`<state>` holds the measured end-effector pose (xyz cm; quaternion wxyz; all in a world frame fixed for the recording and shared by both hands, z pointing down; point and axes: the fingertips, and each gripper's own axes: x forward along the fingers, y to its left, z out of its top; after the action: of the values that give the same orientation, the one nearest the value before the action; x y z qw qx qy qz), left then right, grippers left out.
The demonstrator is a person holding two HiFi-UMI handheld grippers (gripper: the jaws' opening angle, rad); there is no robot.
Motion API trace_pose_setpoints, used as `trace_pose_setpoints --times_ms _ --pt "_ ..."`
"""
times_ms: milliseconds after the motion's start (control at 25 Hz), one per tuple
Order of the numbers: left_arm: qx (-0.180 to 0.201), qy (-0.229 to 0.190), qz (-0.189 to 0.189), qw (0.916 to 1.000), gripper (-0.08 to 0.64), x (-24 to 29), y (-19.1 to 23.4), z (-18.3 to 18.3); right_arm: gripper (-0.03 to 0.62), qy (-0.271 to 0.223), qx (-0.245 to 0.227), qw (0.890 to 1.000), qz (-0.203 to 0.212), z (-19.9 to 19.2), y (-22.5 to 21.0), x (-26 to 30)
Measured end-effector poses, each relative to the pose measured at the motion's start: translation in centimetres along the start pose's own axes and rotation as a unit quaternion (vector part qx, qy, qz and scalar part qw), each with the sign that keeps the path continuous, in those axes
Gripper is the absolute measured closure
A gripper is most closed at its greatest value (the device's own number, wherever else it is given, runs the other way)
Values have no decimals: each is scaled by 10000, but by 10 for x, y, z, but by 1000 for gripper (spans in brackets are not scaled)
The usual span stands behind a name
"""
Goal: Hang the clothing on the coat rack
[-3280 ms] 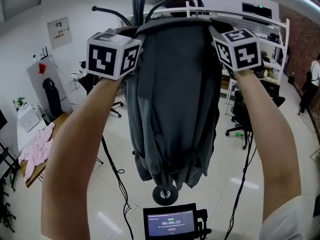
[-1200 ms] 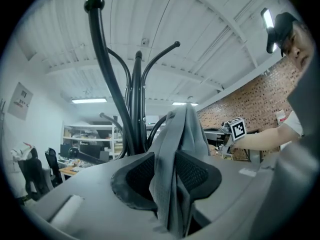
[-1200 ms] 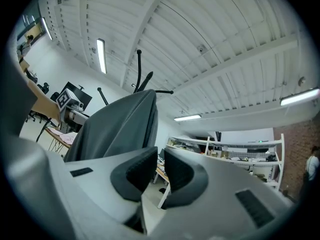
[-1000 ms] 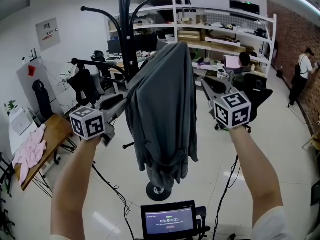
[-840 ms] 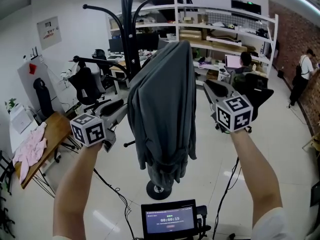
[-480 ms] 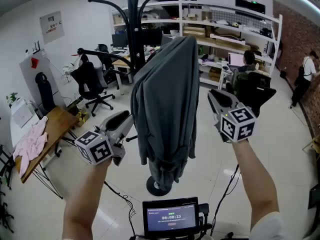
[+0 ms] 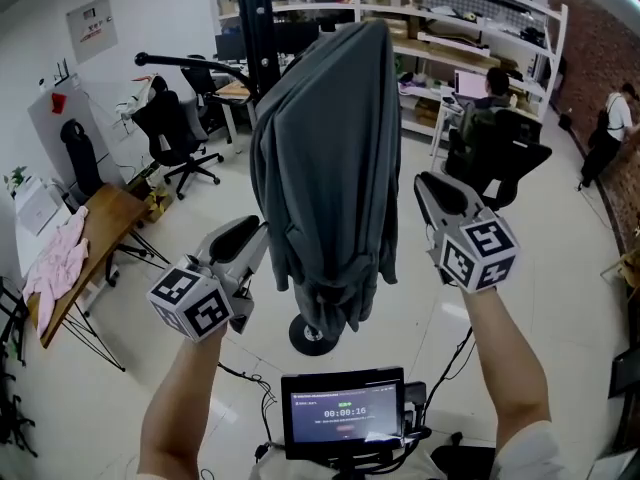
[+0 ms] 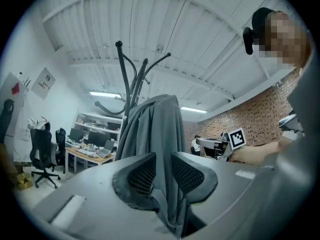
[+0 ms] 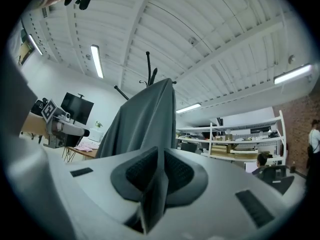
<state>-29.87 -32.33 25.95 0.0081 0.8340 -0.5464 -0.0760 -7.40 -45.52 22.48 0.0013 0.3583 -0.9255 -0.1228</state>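
Floor (image 7: 430,313), rack base (image 7: 312,336): head view only

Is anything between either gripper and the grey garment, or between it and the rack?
Nothing visible. The grey garment already hangs over the coat rack. The left gripper, whose jaws have just been closing on nothing, and the right gripper flank it across open air.

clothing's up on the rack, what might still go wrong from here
The grey garment is only draped in a bunch over the coat rack, so it may slide off.
The left tool, whose jaws have just been closing on nothing, sits close beside the garment's edge and might snag it when moved.
Cables lie on the floor near the rack's base, a trip hazard.
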Motion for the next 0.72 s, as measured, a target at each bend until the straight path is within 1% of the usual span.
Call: trace_pose_setpoints --times_ms 160,200,320,400,480,560,720 --pt "-74 -7 76 9999 479 -10 -12 -6 538 -1 90 9999 60 -2 15 -12" --pt "-110 -9 98 9999 494 -14 -14 -9 539 4 120 9999 62 -4 20 -14" --pt "-249 27 137 9996 495 -25 -19 -22 540 61 238 9997 91 -13 35 -22" --pt "-288 71 147 9995 519 -30 -24 -30 540 110 316 9993 148 -20 44 -26" --pt "-296 100 140 9994 526 -35 -28 -35 540 142 372 9990 183 -25 54 -29" --pt "-323 114 132 9993 552 -41 -31 -38 541 177 396 9988 226 -28 63 -32" --pt "-428 73 151 9989 558 -50 -37 -45 553 265 341 9986 317 -40 78 -37"
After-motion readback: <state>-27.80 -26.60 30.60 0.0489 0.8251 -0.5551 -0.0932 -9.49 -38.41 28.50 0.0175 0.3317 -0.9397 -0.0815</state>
